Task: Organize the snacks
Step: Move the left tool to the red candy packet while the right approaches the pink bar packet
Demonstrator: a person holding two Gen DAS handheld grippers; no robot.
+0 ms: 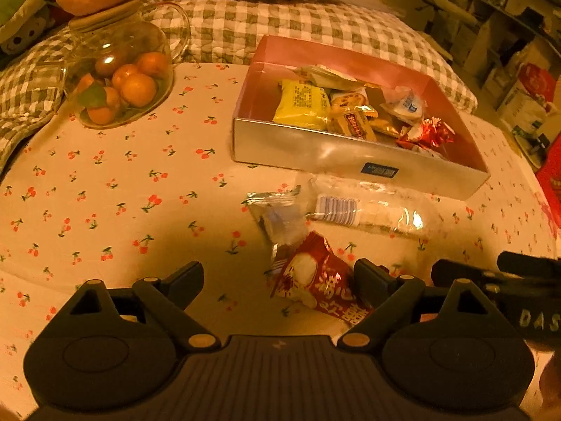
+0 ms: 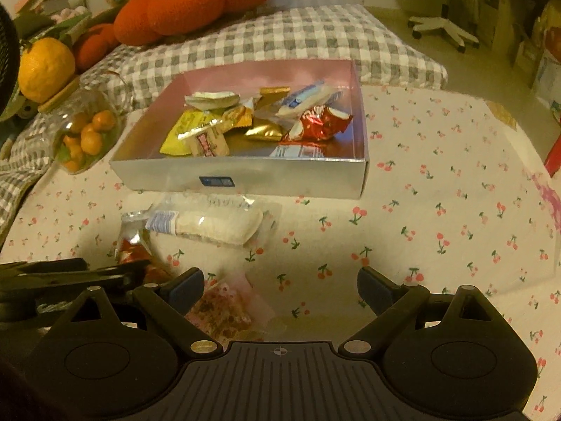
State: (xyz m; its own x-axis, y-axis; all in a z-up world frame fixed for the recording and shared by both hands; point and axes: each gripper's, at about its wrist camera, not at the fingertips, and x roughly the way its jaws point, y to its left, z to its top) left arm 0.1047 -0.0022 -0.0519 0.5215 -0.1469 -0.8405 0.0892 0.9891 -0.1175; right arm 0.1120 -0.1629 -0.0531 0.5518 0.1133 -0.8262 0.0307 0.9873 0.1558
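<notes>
Two grippers over loose snacks, box beyond

Left gripper [image 1: 278, 280] is spread, a red packet [image 1: 315, 287] between its unclenched jaws; right gripper [image 2: 280, 289] gapes over a pink packet [image 2: 224, 310], box [image 2: 245, 175] ahead.

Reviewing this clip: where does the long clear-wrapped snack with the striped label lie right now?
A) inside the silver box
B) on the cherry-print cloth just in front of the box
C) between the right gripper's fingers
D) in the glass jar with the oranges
B: the long clear-wrapped snack lies flat on the cherry-print cloth, just in front of the silver box, outside its front wall.
</notes>
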